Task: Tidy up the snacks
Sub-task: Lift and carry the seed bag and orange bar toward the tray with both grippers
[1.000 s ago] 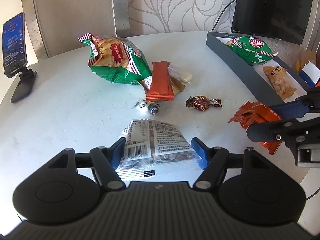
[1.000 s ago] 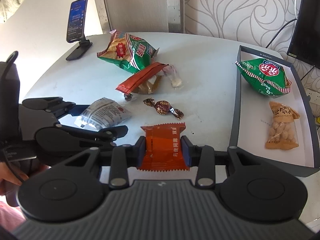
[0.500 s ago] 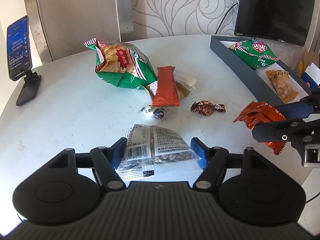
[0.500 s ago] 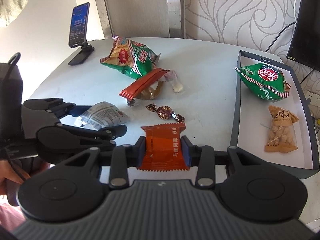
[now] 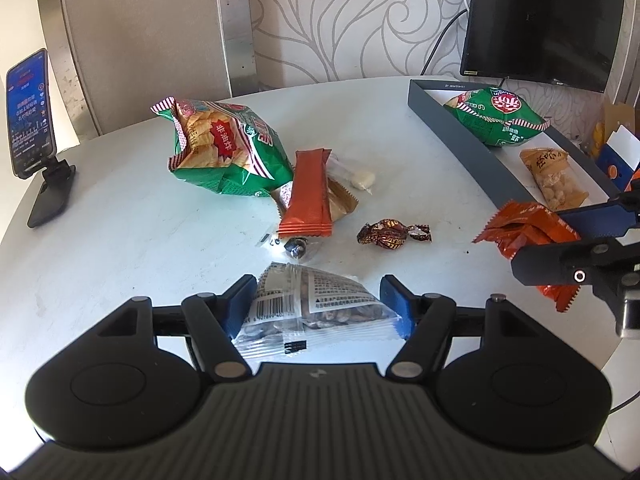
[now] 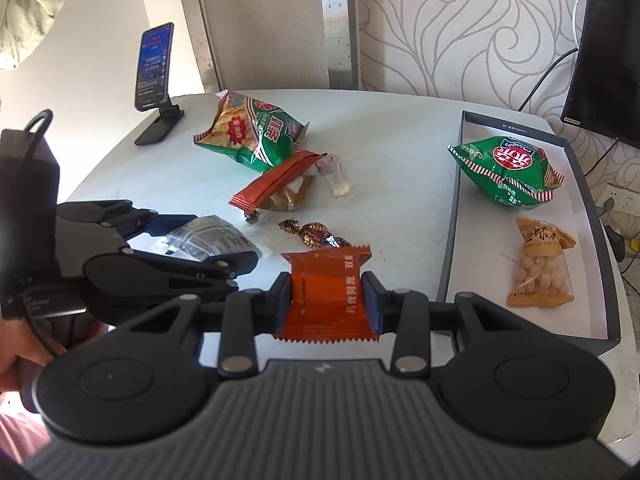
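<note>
Your two wrist cameras look down and forward over the table from its near edge, close above each gripper. Both views share the loose snacks at centre, the far-left phone and the right-hand tray.

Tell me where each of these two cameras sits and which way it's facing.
Left wrist: on the left gripper, angled down over the white table; its fingers clamp a clear printed nut packet; the right gripper shows at the right edge.
Right wrist: on the right gripper, angled down toward the grey tray; it clamps an orange wrapper; the left gripper and a hand show at left.
Shared: table, tray, green chip bag, phone on a stand.
</note>
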{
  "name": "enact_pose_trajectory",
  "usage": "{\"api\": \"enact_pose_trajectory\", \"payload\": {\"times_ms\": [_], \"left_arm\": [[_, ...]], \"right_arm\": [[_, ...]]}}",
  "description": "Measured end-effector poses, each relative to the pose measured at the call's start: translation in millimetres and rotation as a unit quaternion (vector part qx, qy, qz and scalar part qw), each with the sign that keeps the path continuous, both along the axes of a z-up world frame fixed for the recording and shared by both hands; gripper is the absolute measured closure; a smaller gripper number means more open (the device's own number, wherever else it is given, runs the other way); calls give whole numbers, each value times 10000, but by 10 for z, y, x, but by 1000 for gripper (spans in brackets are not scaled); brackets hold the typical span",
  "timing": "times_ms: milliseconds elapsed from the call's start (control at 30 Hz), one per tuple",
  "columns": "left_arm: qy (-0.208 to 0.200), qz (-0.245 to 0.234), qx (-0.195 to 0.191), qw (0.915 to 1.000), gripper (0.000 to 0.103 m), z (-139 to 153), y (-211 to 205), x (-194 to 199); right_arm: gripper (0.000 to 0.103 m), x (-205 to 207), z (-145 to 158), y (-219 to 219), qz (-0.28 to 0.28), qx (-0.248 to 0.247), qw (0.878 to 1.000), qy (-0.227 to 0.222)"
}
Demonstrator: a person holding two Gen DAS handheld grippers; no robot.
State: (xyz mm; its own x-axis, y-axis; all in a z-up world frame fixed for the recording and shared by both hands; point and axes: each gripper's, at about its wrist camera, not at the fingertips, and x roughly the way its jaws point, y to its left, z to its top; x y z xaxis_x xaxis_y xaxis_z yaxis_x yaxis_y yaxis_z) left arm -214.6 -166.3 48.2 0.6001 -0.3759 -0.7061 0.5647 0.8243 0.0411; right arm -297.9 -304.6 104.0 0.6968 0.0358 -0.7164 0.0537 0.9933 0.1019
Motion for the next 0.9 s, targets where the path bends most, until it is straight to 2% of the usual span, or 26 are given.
{"api": "enact_pose_trajectory", "payload": {"times_ms": [300,733,900], "left_arm": [[19,-129,24,9999,31,1,-116,-44],[-105,-322,-122,9994,35,179,-347,-44],[-73,-395,-108,9991,36,138,-441,-26]], "right_arm": [[63,-66,-1,-83,-43,56,10000,-14],[63,-146,95,-262,-197,80,9996,-185],[63,-181,98,-372,-335,85,9992,-194]]}}
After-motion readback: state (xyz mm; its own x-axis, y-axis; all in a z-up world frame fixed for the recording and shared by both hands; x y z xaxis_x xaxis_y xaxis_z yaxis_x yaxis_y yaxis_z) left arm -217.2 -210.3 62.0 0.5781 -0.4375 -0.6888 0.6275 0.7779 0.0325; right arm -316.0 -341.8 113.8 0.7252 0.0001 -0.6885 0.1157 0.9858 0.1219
